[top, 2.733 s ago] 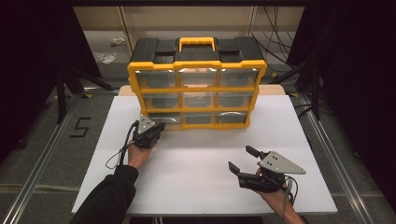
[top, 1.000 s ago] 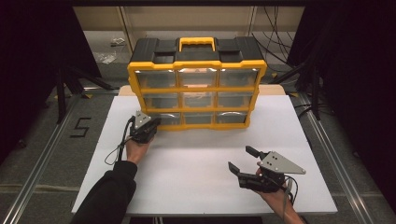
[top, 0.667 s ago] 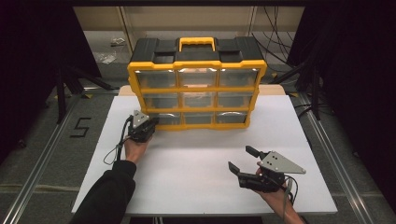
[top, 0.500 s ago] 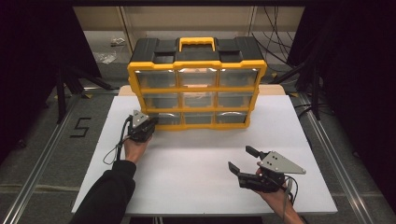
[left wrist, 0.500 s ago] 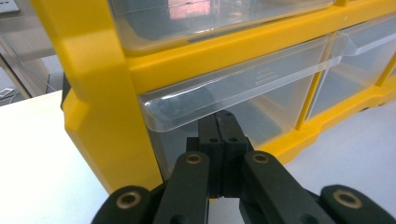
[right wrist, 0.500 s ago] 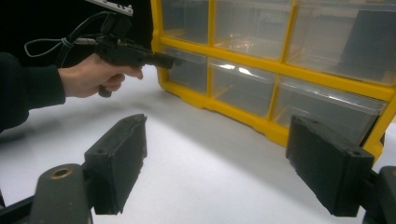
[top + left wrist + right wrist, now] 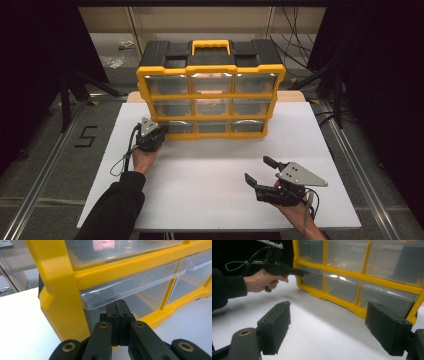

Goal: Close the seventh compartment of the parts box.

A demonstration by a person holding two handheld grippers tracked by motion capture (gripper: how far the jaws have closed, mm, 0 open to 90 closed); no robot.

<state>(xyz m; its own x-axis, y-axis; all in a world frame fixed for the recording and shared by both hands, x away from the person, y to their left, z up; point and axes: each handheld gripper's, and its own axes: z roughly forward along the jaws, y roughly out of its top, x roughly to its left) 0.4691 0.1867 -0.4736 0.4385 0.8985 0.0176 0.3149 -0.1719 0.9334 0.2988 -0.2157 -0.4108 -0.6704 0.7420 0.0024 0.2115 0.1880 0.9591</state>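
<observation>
Now at the bottom-left drawer, still unopened.
High view: left hand-held gripper [image 7: 159,131] meets the yellow organizer [image 7: 210,95] on the tabletop [image 7: 210,185]. Left gripper view: jaws together under the drawer lip [image 7: 130,288]. Right gripper view: right hand-held gripper [image 7: 337,327] apart, idle.

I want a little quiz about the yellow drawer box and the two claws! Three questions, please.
1. True or false: the left claw is shut, its tips under the lip of the bottom-left drawer.
2. The right claw is: A open above the white table; B holding a drawer; C on the handle.
3. How many drawer rows does the yellow organizer have?

Key: 1 true; 2 A; 3 three.
</observation>
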